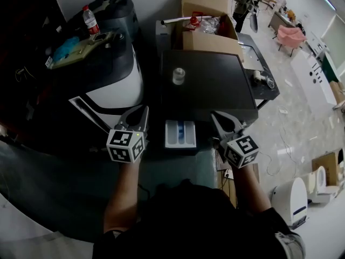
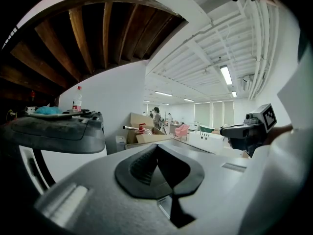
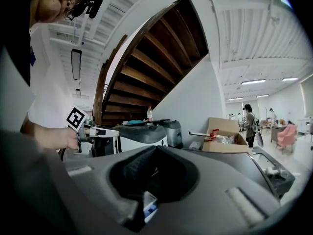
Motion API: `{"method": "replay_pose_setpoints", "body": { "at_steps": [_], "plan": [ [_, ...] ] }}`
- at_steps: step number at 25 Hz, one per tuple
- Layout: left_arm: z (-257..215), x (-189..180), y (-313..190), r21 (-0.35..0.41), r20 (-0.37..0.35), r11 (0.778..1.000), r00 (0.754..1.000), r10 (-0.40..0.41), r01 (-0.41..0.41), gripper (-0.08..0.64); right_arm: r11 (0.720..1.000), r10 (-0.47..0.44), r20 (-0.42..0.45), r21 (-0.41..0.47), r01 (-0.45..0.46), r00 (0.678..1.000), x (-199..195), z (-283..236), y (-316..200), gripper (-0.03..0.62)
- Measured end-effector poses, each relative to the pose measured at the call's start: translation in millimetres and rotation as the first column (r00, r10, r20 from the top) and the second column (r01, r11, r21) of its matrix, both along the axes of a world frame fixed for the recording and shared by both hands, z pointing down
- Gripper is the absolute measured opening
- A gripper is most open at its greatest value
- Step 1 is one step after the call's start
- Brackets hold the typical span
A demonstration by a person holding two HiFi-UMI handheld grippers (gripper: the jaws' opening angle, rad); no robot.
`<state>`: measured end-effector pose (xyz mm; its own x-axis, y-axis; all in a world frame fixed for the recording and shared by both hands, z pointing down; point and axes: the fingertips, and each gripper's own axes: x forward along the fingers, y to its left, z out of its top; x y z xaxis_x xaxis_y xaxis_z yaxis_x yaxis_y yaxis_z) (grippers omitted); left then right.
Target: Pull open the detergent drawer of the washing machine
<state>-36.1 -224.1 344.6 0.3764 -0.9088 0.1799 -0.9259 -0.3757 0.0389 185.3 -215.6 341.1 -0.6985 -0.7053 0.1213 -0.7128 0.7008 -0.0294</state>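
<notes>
One detergent drawer [image 1: 179,134] stands pulled out at 6 o'clock of the single washing machine [image 1: 215,88]. Two grippers flank it, each with fingers pressed together on nothing: left gripper [image 1: 142,112] at 9 o'clock, right gripper [image 1: 216,116] at 3 o'clock. One small clear container [image 1: 178,75] sits on the machine's top

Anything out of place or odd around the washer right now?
Nothing looks damaged or spilled. The detergent drawer stands pulled out of the washing machine, and a small clear cup sits upright on its dark top.
</notes>
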Motion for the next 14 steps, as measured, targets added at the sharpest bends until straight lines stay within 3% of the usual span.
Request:
{"method": "replay_pose_setpoints", "body": {
  "at_steps": [14],
  "plan": [
    [4.7,0.9,-6.3,-0.003,0.011,1.000,1.000,0.010,-0.010,0.011,1.000,0.005,-0.008,-0.015,-0.005,1.000,-1.5,8.9,-7.6,0.002]
  ]
}}
